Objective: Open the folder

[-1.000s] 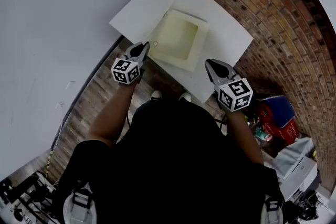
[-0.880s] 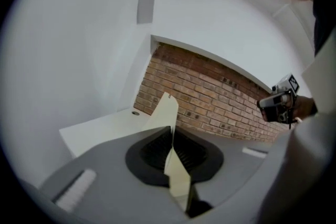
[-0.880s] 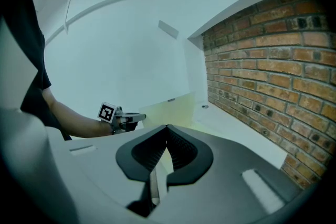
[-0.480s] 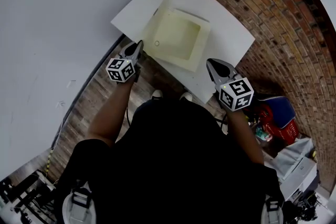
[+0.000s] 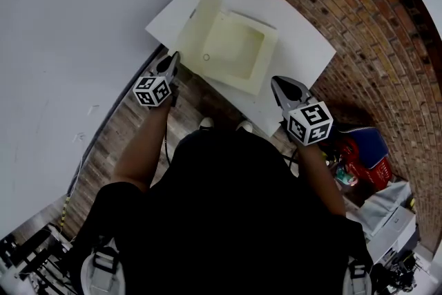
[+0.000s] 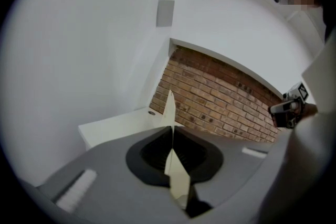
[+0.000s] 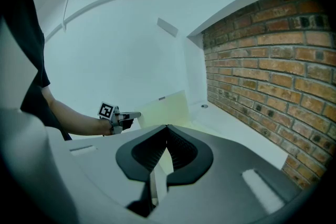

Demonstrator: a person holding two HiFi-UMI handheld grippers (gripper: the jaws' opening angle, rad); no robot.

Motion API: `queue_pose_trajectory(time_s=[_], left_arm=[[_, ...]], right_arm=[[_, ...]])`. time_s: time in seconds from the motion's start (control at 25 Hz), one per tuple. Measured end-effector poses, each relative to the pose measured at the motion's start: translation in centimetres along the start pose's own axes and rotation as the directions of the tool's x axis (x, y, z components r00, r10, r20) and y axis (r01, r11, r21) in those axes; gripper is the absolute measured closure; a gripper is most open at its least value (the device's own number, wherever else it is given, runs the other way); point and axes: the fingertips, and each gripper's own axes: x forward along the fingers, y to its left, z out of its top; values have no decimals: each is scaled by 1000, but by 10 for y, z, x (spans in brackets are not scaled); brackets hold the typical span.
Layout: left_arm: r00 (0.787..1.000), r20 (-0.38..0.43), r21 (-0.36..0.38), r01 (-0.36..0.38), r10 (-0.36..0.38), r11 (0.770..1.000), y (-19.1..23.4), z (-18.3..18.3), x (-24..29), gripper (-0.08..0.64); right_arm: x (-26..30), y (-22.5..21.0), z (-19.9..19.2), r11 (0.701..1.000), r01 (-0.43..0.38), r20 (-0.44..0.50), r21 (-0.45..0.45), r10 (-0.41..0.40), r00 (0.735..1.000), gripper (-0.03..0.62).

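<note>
So the folder (image 5: 238,45) is lying on the white table (image 5: 297,38) in the corner by the brick wall (image 5: 359,24), and it's partway open. The front cover (image 5: 197,27) stands up at an angle off the far-left side instead of lying flat. That's because the left gripper (image 5: 173,57) has its fingers (image 6: 152,152) pressed together on the cover's free edge. In the left gripper view the sheet runs edge-on straight through the closed fingers and sticks up just past the tips. The right gripper (image 5: 275,83) looks like the anchor. Its fingers (image 7: 184,152) are closed too, with a thin pale strip between them that I read as the near edge of the folder's bottom half. My guess is it's there so the whole thing doesn't slide or lift while the cover swings. The rest of the folder sits just ahead and to the left of those tips. Pose-wise, the left forearm reaches out to the left of the body with the gripper close to level and a bit rolled. The right arm is tucked closer, with its gripper tipped down toward the table's near edge.
</note>
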Motion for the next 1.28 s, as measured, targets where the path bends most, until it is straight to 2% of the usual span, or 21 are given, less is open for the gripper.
queue_pose_trajectory(time_s=[0.52,0.88,1.28], left_arm=[[997,-17,-39,-73,72,997,45,-8,-7,552],[990,-60,-48,-134,131,990,84,-19,-11,552],[981,-110,-117,-173,160,978,126,-38,-9,551]], right_arm=[[12,1,4,1000,-3,-3,12,3,1000,589],[24,0,9,1000,0,-2,19,0,1000,589],[37,-1,13,999,24,-6,33,-24,1000,589]])
